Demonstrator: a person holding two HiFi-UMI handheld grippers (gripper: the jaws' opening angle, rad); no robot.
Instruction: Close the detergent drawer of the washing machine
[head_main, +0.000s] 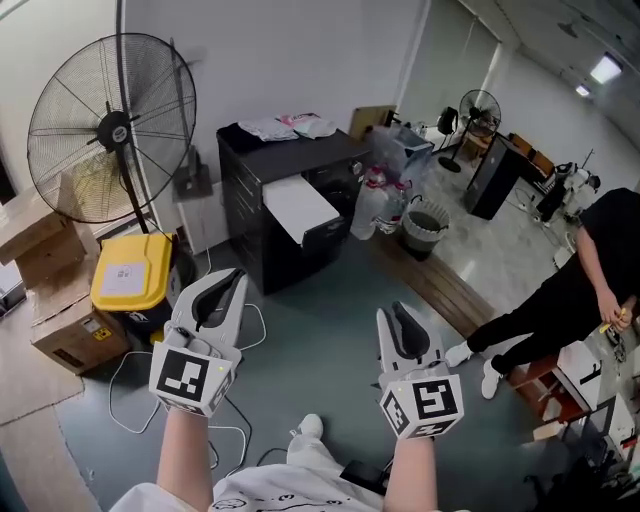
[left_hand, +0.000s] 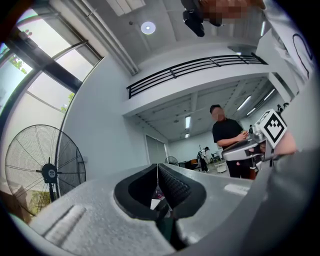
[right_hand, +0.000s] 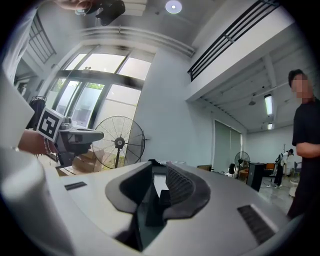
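Low in the frame, the left tool (head_main: 226, 280) is hovering clenched on nothing, and the right tool (head_main: 399, 314) is hanging slightly released, empty. What looks like the white detergent drawer (head_main: 300, 206) is jutting from the dark washing machine (head_main: 248, 185) at upper centre, well apart. I am judging a square push on its front edge best. Open floor (head_main: 330, 290) is lying between, with cables (head_main: 128, 402) trailing at lower left.

A grey-green floor (head_main: 330, 300) carries a black cabinet (head_main: 285, 165), a yellow-lidded plastic bin (head_main: 130, 272), brown cardboard boxes (head_main: 62, 325), a black pedestal fan (head_main: 110, 130) and a grey wastebasket (head_main: 425, 228).
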